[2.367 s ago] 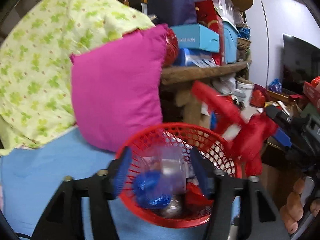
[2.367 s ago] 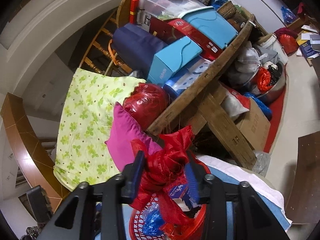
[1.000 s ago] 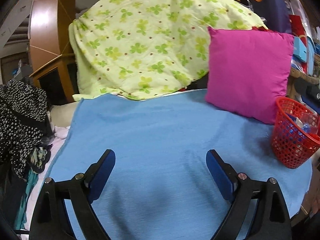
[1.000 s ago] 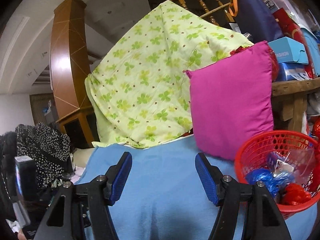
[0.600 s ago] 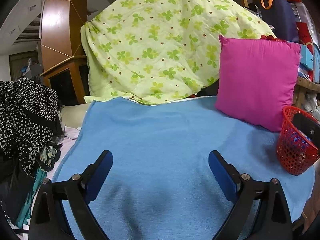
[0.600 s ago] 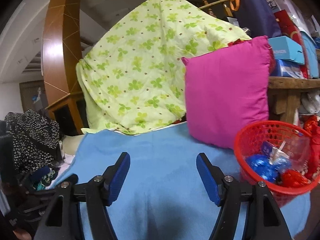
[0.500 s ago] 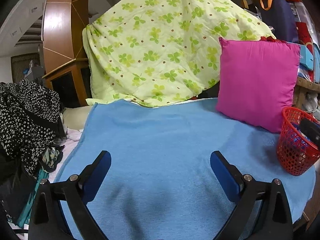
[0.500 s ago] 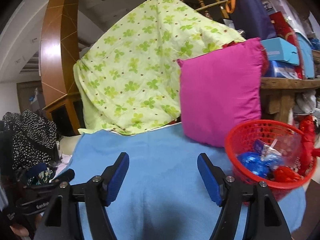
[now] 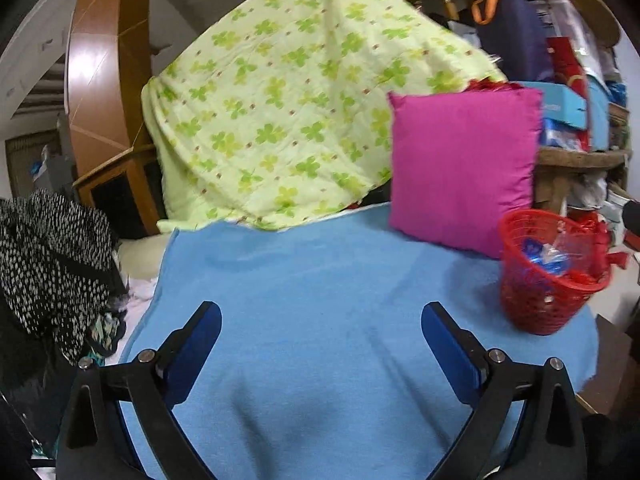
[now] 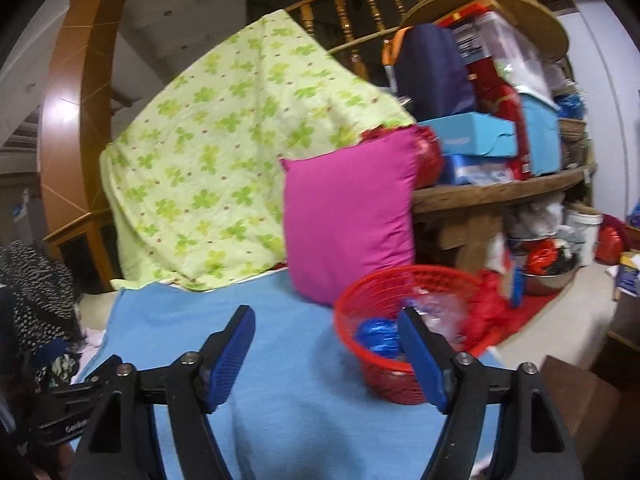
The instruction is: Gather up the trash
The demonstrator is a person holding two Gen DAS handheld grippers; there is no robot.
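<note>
Red mesh basket (image 9: 550, 280) sitting at right edge of blue blanket (image 9: 320, 300), beside pink cushion (image 9: 464, 168), holding crinkly wrappers (image 10: 380, 336). Left gripper (image 9: 320, 336) gaping, empty; right gripper (image 10: 326, 344) just been widening, nothing between. Load looking light, springy; rim seeming best hold.

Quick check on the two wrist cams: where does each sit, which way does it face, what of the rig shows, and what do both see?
Left wrist: sits behind the open left gripper, looking across the blue blanket at the green floral quilt; both blue pads show, nothing between them.
Right wrist: sits behind the open right gripper, whose jaws have just been opening, empty; it faces the pink pillow and the cluttered shelf; part of the other gripper shows at lower left.
Shared: blanket, quilt, pillow, red basket of trash.
</note>
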